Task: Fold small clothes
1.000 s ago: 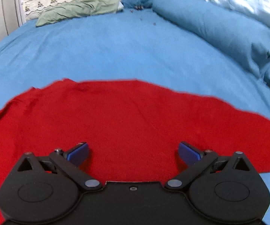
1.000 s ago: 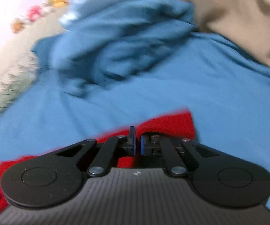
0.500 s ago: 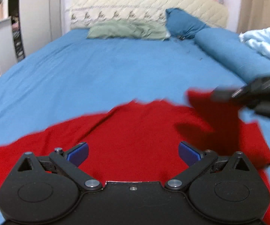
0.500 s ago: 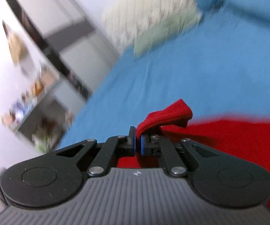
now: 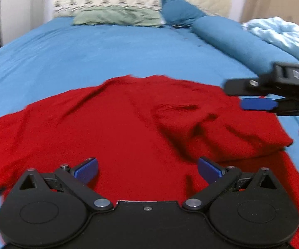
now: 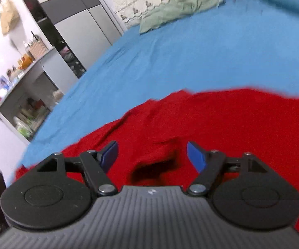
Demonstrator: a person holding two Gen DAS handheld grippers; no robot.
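Now hovering over red garment point(image 5: 128, 128) lying on blue bedsheet point(image 5: 108, 47), right side folded inward; left gripper point(image 5: 147, 169) spreading wide, right gripper point(image 6: 151, 155) likewise gaping, both gripping nothing.

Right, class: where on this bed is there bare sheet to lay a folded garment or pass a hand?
Bare sheet runs between the red garment and the green pillow at the headboard, reaching the bed's left edge. The right side is crowded: a blue bolster, a pale blue quilt and the right gripper over the folded-in flap.
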